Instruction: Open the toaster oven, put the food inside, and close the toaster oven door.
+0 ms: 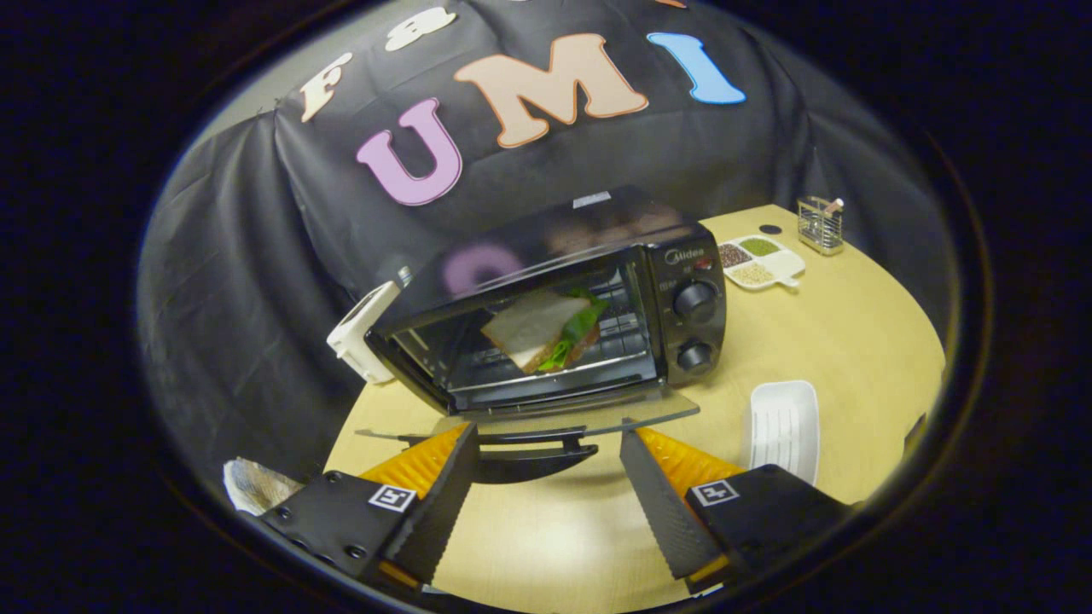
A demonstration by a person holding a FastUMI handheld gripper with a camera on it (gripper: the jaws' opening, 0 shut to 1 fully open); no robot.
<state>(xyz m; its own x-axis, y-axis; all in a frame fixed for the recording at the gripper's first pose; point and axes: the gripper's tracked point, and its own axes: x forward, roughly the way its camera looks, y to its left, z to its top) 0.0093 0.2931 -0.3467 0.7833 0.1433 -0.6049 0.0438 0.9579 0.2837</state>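
The gripper [546,448] has its jaws wide and empty at the frame's bottom, hiding part of the open door's handle [529,452], while the sandwich [546,328] lies inside the toaster oven [597,256] mid-frame.

Seed tray [762,260] — wire holder [820,225]

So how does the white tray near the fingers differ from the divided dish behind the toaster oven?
The white tray is empty, while the divided dish holds grains in its compartments. The white tray lies just beyond the open gripper, beside the toaster oven; the divided dish lies farther back. Both are white and rest on the table.
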